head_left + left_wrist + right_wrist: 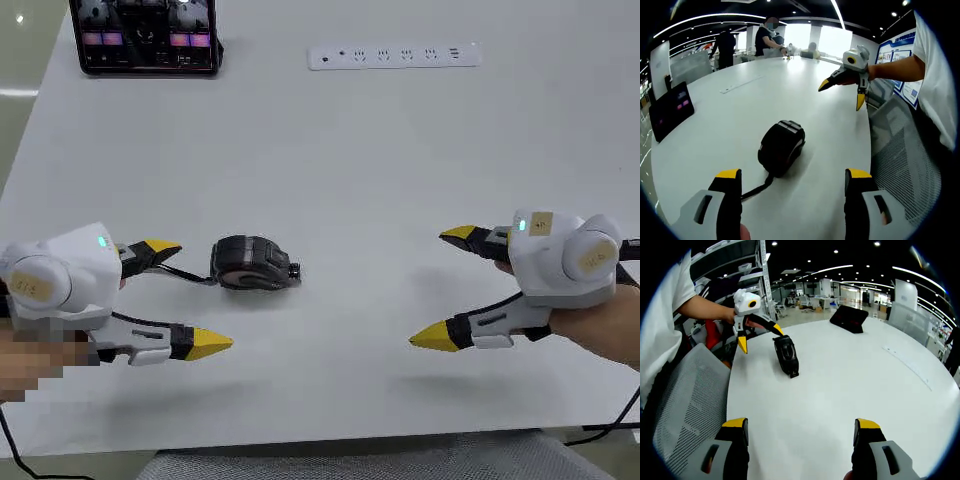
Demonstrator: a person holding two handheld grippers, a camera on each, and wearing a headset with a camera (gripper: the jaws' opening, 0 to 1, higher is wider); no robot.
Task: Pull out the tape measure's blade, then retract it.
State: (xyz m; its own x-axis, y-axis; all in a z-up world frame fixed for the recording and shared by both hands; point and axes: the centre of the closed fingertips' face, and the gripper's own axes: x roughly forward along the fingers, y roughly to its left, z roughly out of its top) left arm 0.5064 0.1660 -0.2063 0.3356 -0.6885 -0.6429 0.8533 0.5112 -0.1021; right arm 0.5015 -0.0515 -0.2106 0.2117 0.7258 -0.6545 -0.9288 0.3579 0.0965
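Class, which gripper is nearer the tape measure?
The left gripper: the tape measure lies just ahead of its open jaws; the right gripper is well apart.

The tape measure [252, 264] is black on a white table [350, 150]. Flanking it, the left gripper [200, 294] and right gripper [430, 288] are white, tipped yellow.

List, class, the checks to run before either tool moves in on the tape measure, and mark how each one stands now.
1. Left tool jaws open: ok.
2. Right tool jaws open: ok.
3. Black rounded tape measure lying free on the white table, neither tool touching its case: ok.
4. No blade drawn out of it: ok.
5. Its black wrist strap clear of the left tool: cannot tell, since it ends right beside one jaw.
6. Blade lock released: cannot tell.
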